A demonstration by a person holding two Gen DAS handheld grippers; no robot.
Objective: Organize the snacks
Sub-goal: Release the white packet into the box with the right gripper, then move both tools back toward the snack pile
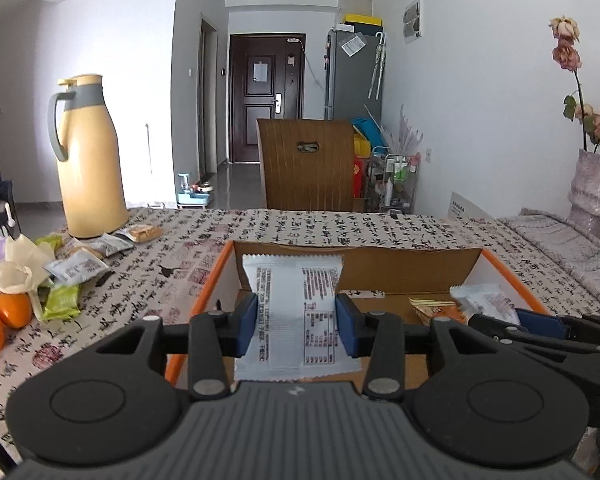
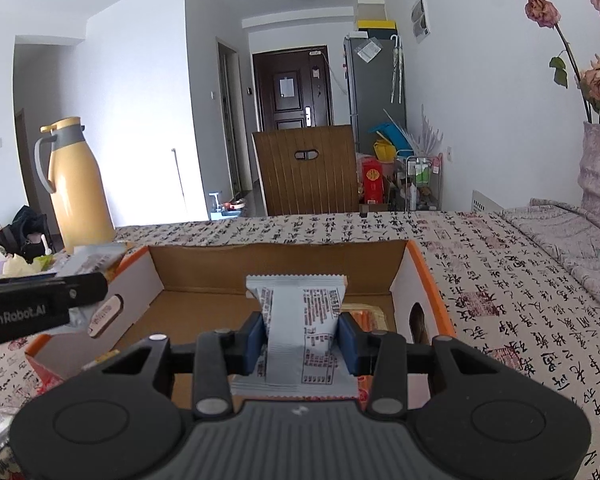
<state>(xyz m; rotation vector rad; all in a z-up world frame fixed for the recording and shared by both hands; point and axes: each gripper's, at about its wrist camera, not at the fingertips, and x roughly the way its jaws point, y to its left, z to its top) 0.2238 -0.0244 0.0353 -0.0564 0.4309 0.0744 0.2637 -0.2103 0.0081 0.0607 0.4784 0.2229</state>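
Note:
An open cardboard box (image 1: pixel 380 258) with orange edges sits on the patterned tablecloth; it also shows in the right wrist view (image 2: pixel 260 264). My left gripper (image 1: pixel 296 324) is shut on a white snack packet (image 1: pixel 296 280) and holds it over the box's left part. My right gripper (image 2: pixel 302 340) is shut on a similar white snack packet (image 2: pixel 300 304) over the box's right part. An orange packet (image 1: pixel 436 310) lies inside the box. The right gripper (image 1: pixel 540 322), with its packet, also shows at the right of the left wrist view. Loose snack packets (image 1: pixel 80 266) lie left of the box.
A yellow thermos jug (image 1: pixel 88 160) stands at the table's far left. Two oranges (image 1: pixel 4 316) and a pale wrapped bundle (image 1: pixel 18 268) lie at the left edge. A vase of dried roses (image 1: pixel 592 184) stands at the right. A wooden chair (image 1: pixel 306 164) is behind the table.

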